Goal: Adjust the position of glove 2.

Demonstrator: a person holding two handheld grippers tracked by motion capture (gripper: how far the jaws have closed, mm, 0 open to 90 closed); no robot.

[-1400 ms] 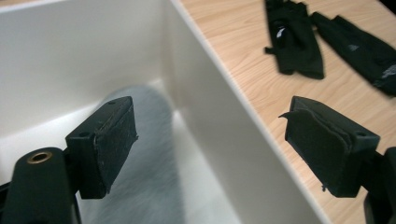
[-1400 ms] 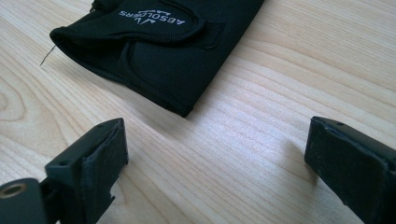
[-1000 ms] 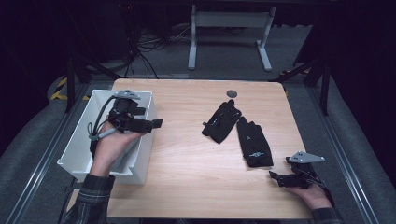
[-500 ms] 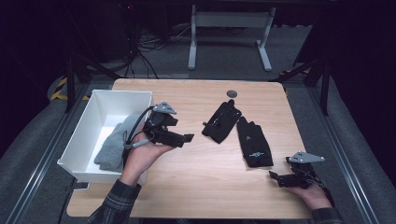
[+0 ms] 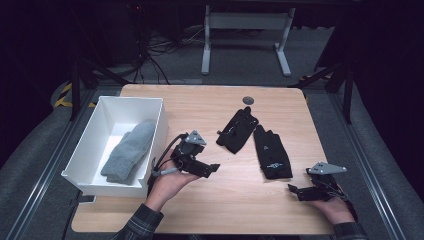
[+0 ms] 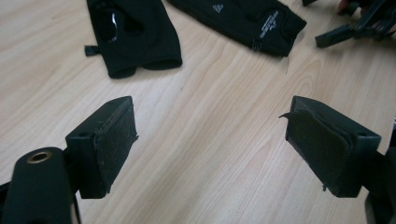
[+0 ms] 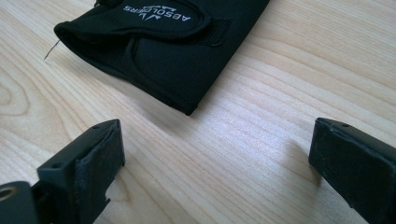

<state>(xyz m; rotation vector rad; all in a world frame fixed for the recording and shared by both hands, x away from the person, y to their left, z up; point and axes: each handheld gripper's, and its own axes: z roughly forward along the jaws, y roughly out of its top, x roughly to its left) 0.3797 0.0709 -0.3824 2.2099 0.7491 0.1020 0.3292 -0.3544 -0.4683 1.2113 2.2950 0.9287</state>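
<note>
Two black gloves lie side by side on the wooden table (image 5: 240, 200): one glove (image 5: 236, 130) nearer the middle, the other glove (image 5: 270, 151) to its right. My left gripper (image 5: 212, 169) is low over the table just left of them, open and empty, with both gloves ahead of it (image 6: 135, 42) (image 6: 243, 18). My right gripper (image 5: 295, 190) rests near the front right edge, open with nothing between its jaws, pointing at the cuff of the right glove (image 7: 163, 51). A grey sock (image 5: 127, 150) lies in the white bin (image 5: 162, 117) at the left.
The bin stands at the table's left edge, close beside my left hand. A small dark round disc (image 5: 247, 100) sits near the table's far edge. Metal stand legs (image 5: 245, 45) and cables are on the floor beyond the table.
My left gripper has left the white bin and moved right and down to the table, toward the gloves. The grey sock now lies uncovered in the bin. The right gripper has not moved.
</note>
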